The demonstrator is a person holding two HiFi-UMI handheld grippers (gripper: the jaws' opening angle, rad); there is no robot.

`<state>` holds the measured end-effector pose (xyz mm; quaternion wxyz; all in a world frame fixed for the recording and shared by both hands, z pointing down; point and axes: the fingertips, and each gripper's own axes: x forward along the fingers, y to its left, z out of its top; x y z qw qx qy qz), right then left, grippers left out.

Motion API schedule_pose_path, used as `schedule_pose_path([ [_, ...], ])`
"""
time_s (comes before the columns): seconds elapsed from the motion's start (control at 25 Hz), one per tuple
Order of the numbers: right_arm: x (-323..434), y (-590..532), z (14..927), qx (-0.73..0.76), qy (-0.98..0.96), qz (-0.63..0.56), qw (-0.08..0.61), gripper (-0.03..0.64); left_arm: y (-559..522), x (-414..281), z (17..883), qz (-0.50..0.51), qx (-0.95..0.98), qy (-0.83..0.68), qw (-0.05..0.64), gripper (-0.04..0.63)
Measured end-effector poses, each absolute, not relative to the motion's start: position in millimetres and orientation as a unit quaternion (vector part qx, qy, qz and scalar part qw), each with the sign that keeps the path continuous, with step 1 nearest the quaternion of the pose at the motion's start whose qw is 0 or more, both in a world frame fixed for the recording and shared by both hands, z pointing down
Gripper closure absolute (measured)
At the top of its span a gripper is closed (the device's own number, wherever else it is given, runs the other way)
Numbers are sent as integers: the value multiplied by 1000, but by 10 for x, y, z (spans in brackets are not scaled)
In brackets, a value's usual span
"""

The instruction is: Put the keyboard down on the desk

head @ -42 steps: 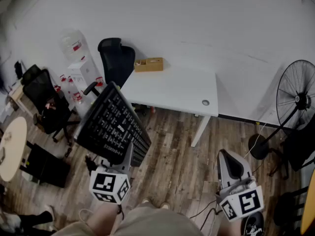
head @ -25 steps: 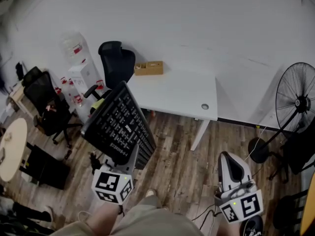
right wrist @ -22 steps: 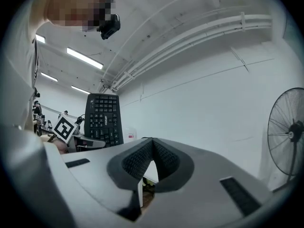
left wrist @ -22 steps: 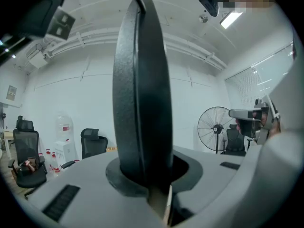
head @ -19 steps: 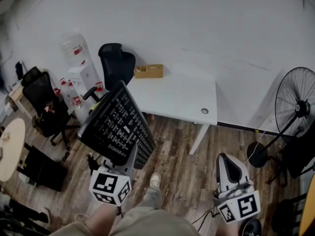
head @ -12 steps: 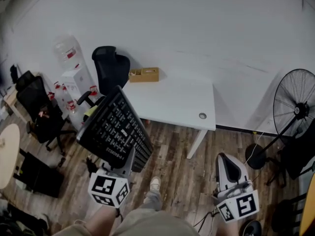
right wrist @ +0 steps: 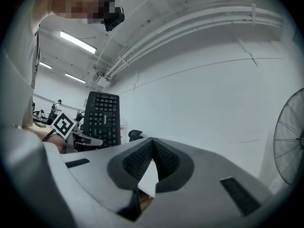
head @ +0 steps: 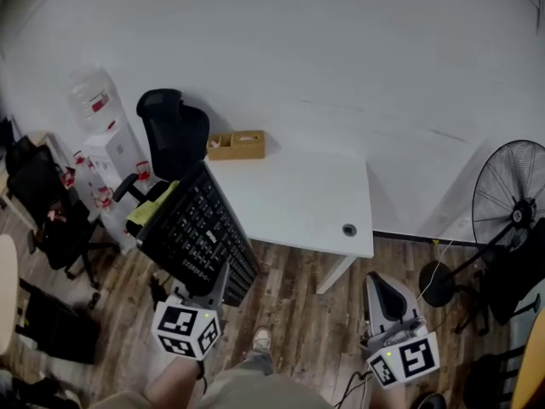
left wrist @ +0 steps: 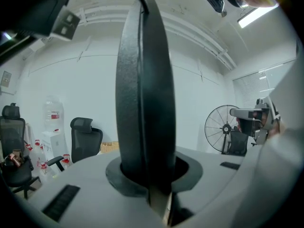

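Left gripper (head: pixel 218 281): jaws clamped on the lower edge of the black keyboard (head: pixel 196 233). In the left gripper view the keyboard (left wrist: pixel 142 94) stands edge-on between the 2 jaws, filling the gap, with its cable running off the top of the frame.

Keyboard position: held in the air, tilted steeply on its short end, key face turned towards the person's right. It is not on the desk (head: pixel 294 196). In the head view its upper end overlaps the desk's left front corner; whether it touches that corner cannot be told. Its lower end hangs over the wooden floor (head: pixel 289 313). The right gripper view shows the key face (right wrist: pixel 101 118) upright, with the left gripper's marker cube (right wrist: pixel 63 124) beside it.

Right gripper (head: pixel 378 285): jaws together at the tips, nothing between them (right wrist: pixel 152 144). It is held over the floor, off the desk's right front corner and well apart from the keyboard.

Desk surface: 1 wooden box (head: pixel 237 145) at the rear left corner, 1 round cable hole (head: pixel 348 229) near the front right corner.

Surroundings: 1 black office chair (head: pixel 173 130) just left of the desk, 1 water dispenser (head: pixel 100 139) further left, 1 standing fan (head: pixel 511 203) at the right.
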<state>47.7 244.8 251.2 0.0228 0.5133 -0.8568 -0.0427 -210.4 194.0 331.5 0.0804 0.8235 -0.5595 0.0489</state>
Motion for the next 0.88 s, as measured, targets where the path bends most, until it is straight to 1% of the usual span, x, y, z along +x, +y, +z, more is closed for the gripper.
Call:
schedule_pose_path([
  [0.28, 338, 1435, 2598, 528, -848, -21, 31, 592, 897, -2243, 3315, 46, 836, -539, 96, 509],
  [0.52, 229, 1373, 2800, 531, -847, -20, 0, 592, 714, -2260, 3427, 27, 852, -516, 86, 509],
  [0.8, 286, 491, 2922, 538, -842, 24, 32, 592, -203, -2094, 3436, 41, 863, -493, 107, 509],
  [0.88, 342, 390, 2957, 535, -844, 29, 24, 592, -345, -1999, 3491, 35, 866, -484, 120, 509],
])
